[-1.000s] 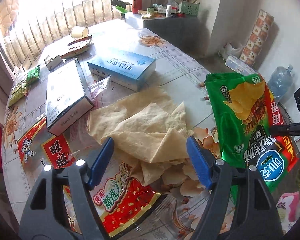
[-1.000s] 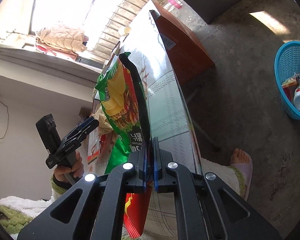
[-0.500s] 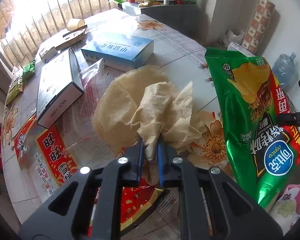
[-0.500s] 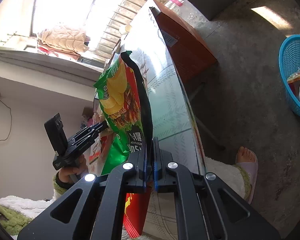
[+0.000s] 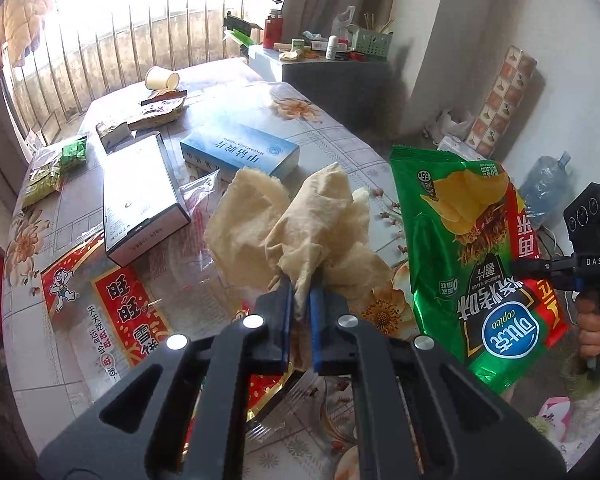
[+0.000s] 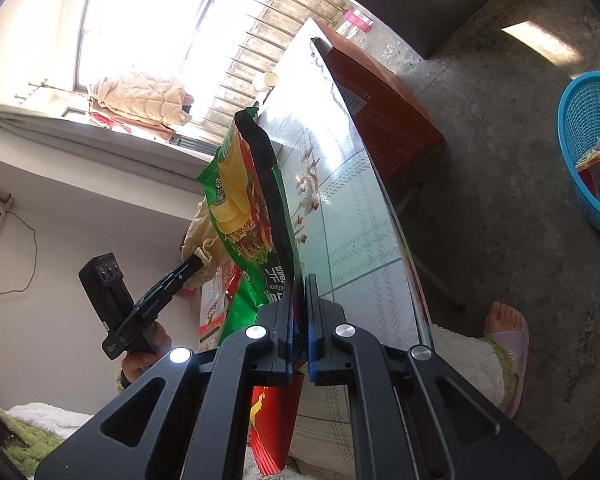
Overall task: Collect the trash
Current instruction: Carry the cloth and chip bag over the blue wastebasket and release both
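Left tongs point(image 5: 300, 300) closed on the crumpled paper point(image 5: 300, 224) — lifted it.

Left gripper point(image 5: 299, 294): black plastic frame with triangular cut-outs, four round silver screw heads across the arms, blue pads point(image 5: 317, 320) lining the inner fingers. Right gripper point(image 6: 299, 300): same black frame, silver screws, blue pads. From the other wrist each shows a black pistol handle topped by a boxy black camera module; "DAS" printed white on the right one. Bare hands on grips; fuzzy green-white sleeve; lilac slipper point(image 6: 508, 344), bare toes.
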`<state>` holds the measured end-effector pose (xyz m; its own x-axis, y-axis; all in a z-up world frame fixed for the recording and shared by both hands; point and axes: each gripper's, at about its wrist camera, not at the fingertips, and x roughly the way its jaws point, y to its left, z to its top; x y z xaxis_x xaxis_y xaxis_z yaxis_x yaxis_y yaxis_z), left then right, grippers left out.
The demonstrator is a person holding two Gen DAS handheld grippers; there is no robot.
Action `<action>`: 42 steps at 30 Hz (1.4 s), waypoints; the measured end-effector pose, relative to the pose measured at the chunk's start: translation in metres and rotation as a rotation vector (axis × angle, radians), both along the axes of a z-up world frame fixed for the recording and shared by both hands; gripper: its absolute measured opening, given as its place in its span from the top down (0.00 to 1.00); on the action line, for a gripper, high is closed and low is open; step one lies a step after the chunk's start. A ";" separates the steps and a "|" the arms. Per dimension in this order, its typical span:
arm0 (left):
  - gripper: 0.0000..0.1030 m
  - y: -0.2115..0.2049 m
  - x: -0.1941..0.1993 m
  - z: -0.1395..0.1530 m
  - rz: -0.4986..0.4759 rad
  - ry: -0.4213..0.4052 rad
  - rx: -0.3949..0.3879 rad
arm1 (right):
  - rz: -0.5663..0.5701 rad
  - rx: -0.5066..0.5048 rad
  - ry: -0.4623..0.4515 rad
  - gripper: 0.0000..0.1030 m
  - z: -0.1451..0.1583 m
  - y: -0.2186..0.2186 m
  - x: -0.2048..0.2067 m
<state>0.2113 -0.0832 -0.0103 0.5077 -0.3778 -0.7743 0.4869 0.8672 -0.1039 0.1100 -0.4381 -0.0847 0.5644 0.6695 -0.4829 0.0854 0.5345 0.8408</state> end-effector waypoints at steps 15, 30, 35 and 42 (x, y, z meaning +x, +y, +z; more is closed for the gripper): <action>0.94 -0.006 -0.022 0.064 -0.029 -0.091 -0.114 | -0.107 0.000 -0.094 0.95 0.023 -0.028 -0.035; 0.94 -0.180 0.001 0.062 -0.337 0.092 -0.219 | -0.524 -0.039 -0.004 0.95 0.004 -0.152 -0.129; 0.94 -0.275 0.023 0.010 -0.412 0.235 -0.139 | -0.686 -0.061 0.091 0.95 -0.017 -0.195 -0.152; 0.94 -0.390 0.059 -0.090 -0.424 0.430 -0.004 | -0.813 -0.049 0.259 0.95 -0.081 -0.236 -0.132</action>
<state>0.2702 -0.4729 -0.1007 -0.0467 -0.4824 -0.8747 0.7037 0.6056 -0.3715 -0.0222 -0.6740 -0.1659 0.7283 0.0786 -0.6807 0.6444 0.2592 0.7194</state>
